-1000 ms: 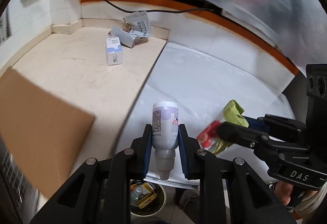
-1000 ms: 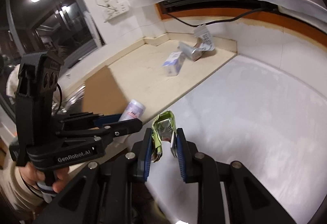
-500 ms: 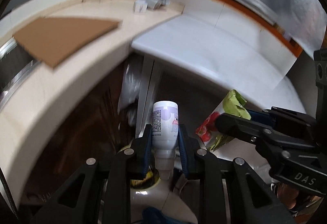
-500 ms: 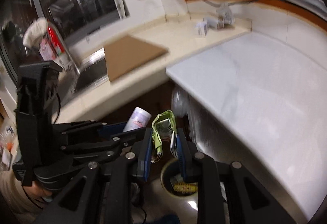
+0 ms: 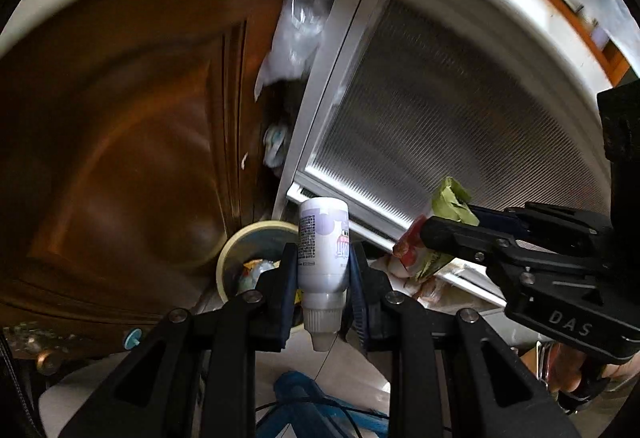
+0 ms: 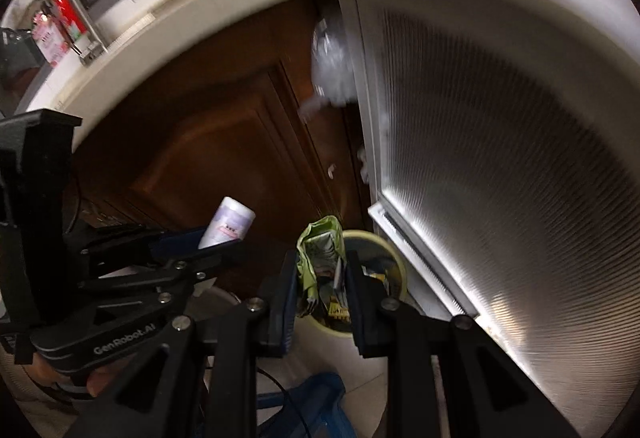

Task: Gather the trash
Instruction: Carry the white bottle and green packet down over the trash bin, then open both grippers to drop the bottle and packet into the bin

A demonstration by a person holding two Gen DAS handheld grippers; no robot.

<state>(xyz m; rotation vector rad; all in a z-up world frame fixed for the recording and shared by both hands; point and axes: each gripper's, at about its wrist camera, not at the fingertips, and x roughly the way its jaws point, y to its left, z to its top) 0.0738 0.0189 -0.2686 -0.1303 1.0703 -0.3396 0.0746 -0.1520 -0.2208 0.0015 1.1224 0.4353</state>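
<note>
The left gripper (image 5: pixel 323 270) is clamped on a small white plastic bottle with a purple label (image 5: pixel 323 238), cap toward the camera. The right gripper (image 6: pixel 321 280) pinches a crumpled green snack wrapper (image 6: pixel 320 250). Just beyond both fingertips stands a round pale-yellow waste bin (image 6: pixel 394 258), trash inside.

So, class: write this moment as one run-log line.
left gripper: shut on bottle | right gripper: shut on green wrapper | both above bin
</note>
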